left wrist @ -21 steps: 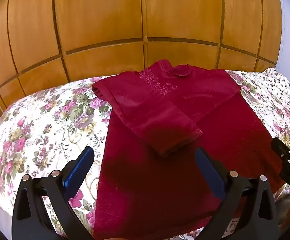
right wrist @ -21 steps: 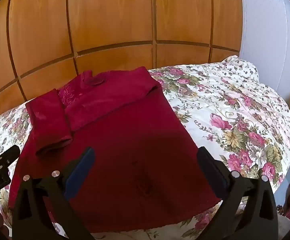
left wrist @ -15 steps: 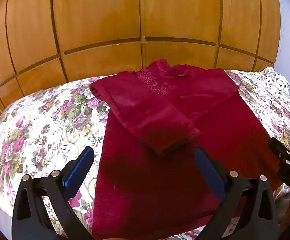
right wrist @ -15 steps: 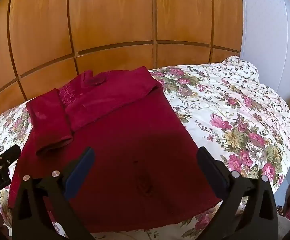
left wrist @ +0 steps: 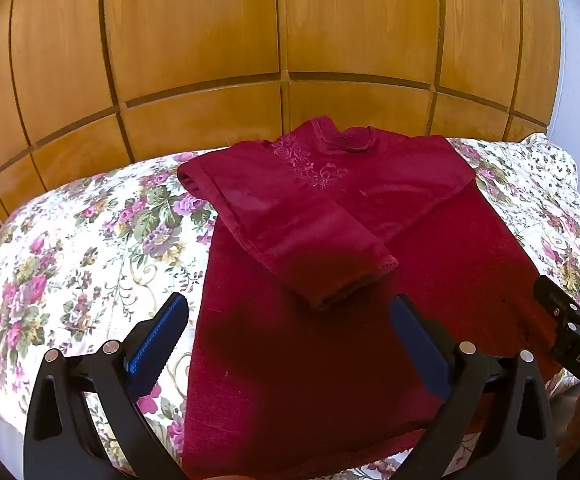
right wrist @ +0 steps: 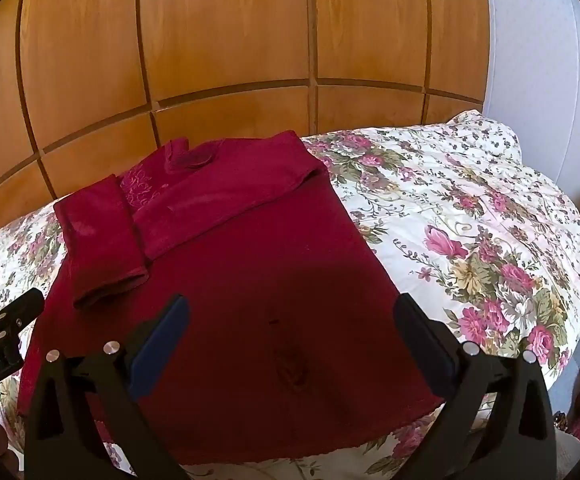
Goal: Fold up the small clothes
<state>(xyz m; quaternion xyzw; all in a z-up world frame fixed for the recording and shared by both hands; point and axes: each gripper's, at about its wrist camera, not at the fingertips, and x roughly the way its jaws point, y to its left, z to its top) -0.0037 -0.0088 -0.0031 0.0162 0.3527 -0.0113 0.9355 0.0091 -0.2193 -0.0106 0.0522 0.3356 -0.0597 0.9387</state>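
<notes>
So there's this dark red top (left wrist: 329,280) spread out flat on a bed with a floral quilt (left wrist: 70,248), neckline pointing at the wooden wardrobe doors (left wrist: 282,32) behind the bed. Both sleeves are folded in across the chest of the top; the left one (left wrist: 309,240) lies on top, its cuff roughly at the middle of the top. There's some embroidery (left wrist: 309,164) just below the collar. The hem sits at the near edge of the bed.

The left gripper (left wrist: 290,336) hovers over the lower left part of the top, jaws spread as wide as they go, nothing in them, not touching the fabric. The right gripper (right wrist: 290,336) is the same deal over the lower right part of the top, wide apart and empty. Each one's tip peeks into the other's camera beside the top's hem.
</notes>
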